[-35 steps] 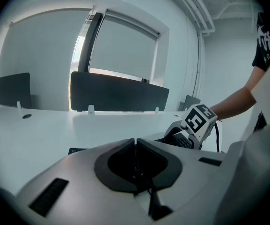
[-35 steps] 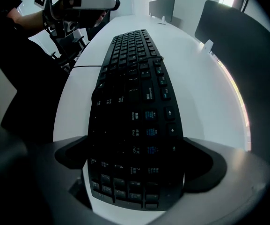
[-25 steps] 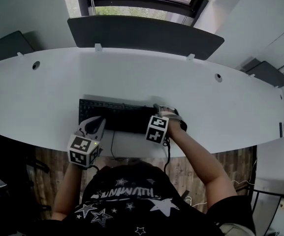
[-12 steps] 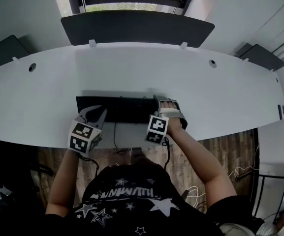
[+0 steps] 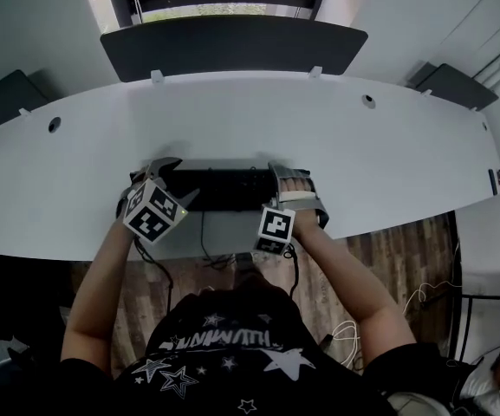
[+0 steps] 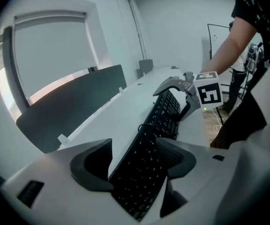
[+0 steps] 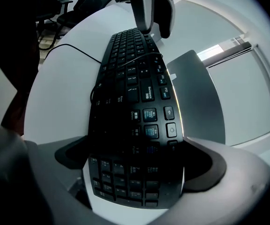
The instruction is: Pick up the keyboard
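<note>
L gripper (image 6: 135, 161): jaws apart, they've just been opening, and the L end of the keyboard (image 7: 135, 107) sits between them. One pad is right at the keys; the other stands clear of the back edge, with white desk (image 5: 232, 120) showing in the gap. So there's no grip on that side yet.

R gripper (image 7: 135, 158): jaws set across the R end of the keyboard, front edge to back edge, pads up against both. Reads as clamped on it.

Keyboard itself: black, curved, lying lengthwise along the near edge of the desk, a bit L of centre, right in front of the person. Its cable (image 7: 74, 48) loops over the keys and trails off the near edge. In the head view both grippers are at its two ends, arms reaching in from below.

Progress, as a judgement: approach done, R side secured, L side lined up but not closed. Whether the R end is already off the desk – can't tell from these views; most of the board looks to be lying on the surface.

Left to do: close the L jaws on the L end, then raise both ends together and level. Cable could drag or snag on the desk edge as it comes up – worth watching. Nothing else near it on the desk; the dark divider panel (image 5: 232, 46) at the back is well apart.
</note>
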`<state>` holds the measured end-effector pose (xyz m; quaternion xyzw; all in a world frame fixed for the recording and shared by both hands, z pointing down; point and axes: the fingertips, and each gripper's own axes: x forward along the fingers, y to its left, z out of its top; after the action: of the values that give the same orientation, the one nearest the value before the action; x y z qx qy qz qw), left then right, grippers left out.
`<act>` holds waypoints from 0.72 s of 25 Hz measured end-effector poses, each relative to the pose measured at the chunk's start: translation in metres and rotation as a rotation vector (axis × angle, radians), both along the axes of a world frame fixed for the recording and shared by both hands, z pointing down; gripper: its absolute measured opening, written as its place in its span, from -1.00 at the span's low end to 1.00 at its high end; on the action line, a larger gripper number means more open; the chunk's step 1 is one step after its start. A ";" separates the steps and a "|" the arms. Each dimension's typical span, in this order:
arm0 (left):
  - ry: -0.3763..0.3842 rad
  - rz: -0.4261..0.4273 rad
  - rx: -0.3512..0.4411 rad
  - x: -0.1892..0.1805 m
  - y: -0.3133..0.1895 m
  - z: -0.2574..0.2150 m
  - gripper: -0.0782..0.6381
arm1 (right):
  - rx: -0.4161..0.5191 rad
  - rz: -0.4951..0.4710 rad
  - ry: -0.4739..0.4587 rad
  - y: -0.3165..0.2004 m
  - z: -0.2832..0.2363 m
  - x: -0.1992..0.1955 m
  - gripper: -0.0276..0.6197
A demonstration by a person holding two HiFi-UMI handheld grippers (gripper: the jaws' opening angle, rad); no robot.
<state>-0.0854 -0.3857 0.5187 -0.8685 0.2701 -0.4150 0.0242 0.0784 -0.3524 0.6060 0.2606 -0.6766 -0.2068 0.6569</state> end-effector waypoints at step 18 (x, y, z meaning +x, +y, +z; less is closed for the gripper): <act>-0.415 0.462 -0.226 0.039 0.019 0.061 0.10 | 0.085 0.001 0.005 0.000 -0.002 -0.001 0.86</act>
<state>-0.0466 -0.3670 0.5793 -0.8010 0.0073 -0.5938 0.0756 0.0773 -0.3522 0.6038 0.2884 -0.6654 -0.2356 0.6470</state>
